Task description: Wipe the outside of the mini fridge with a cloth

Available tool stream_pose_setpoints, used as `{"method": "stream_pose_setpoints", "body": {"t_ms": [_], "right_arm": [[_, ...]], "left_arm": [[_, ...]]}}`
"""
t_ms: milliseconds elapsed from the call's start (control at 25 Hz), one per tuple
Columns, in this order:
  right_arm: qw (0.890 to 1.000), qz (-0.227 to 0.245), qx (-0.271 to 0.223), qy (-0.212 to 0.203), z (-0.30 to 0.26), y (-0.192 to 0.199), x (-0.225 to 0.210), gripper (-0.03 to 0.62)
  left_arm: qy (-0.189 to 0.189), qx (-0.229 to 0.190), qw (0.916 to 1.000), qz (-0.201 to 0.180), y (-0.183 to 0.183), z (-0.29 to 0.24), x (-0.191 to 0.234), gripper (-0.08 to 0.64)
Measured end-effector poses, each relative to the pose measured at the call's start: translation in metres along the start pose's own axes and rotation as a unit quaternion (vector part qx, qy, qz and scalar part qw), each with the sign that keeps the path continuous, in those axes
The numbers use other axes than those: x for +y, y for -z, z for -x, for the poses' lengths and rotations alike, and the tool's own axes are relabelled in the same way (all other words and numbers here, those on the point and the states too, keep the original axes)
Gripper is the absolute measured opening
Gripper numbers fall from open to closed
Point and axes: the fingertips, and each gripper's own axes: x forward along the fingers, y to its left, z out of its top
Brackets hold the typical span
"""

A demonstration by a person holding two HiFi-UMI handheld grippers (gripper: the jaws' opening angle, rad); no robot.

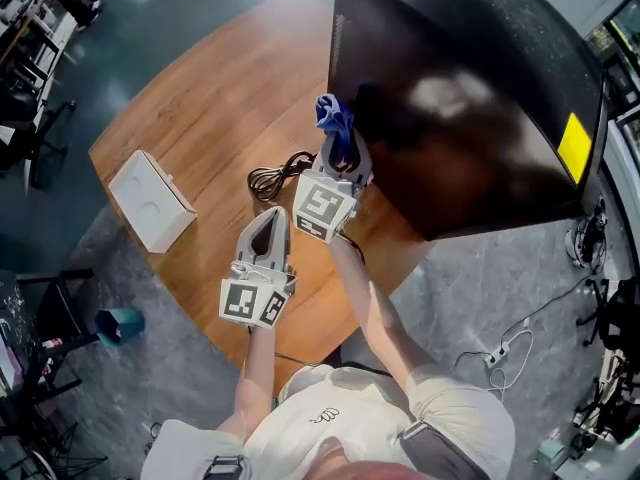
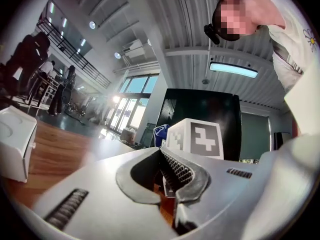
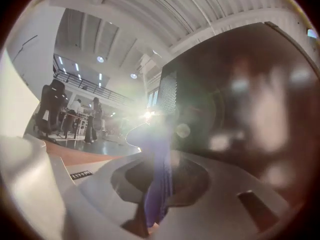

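While the desk (image 1: 200, 108) carries the mini fridge (image 1: 470, 118) toward two o'clock, I judge the wiping barely begun: my right hand-held gripper (image 1: 340, 140), jaws clamped on the blue cloth (image 1: 333, 111), sits just beside the fridge's nine o'clock side. The left hand-held gripper (image 1: 272, 220), at seven o'clock, is closed and empty.

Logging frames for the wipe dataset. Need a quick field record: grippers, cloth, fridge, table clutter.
left gripper: jaws together, nothing between them, over the table
right gripper: shut on the blue cloth
cloth position: at the side wall of the mini fridge; contact cannot be told
table: wooden, carries the fridge
clutter: white box, black cable coiled beside the fridge
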Motion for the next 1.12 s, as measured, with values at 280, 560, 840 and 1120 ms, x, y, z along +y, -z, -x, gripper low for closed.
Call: {"method": "stream_pose_setpoints", "body": {"t_ms": [280, 560, 840, 1120], "right_arm": [[1.0, -0.007, 0.014, 0.009, -0.043, 0.023, 0.023, 0.062], [1.0, -0.005, 0.011, 0.016, -0.053, 0.026, 0.027, 0.062], [0.999, -0.011, 0.013, 0.048, -0.029, 0.016, 0.006, 0.061], [0.998, 0.005, 0.018, 0.066, 0.007, 0.015, -0.025, 0.062]], "left_arm": [[-0.037, 0.02, 0.9989, 0.019, 0.028, 0.0, 0.027, 0.005], [-0.056, 0.019, 0.998, 0.021, 0.029, 0.003, 0.042, 0.005], [-0.05, 0.01, 0.9986, 0.015, 0.018, 0.006, 0.033, 0.005], [-0.034, 0.0, 0.9994, 0.01, 0.009, 0.017, 0.008, 0.005]]}}
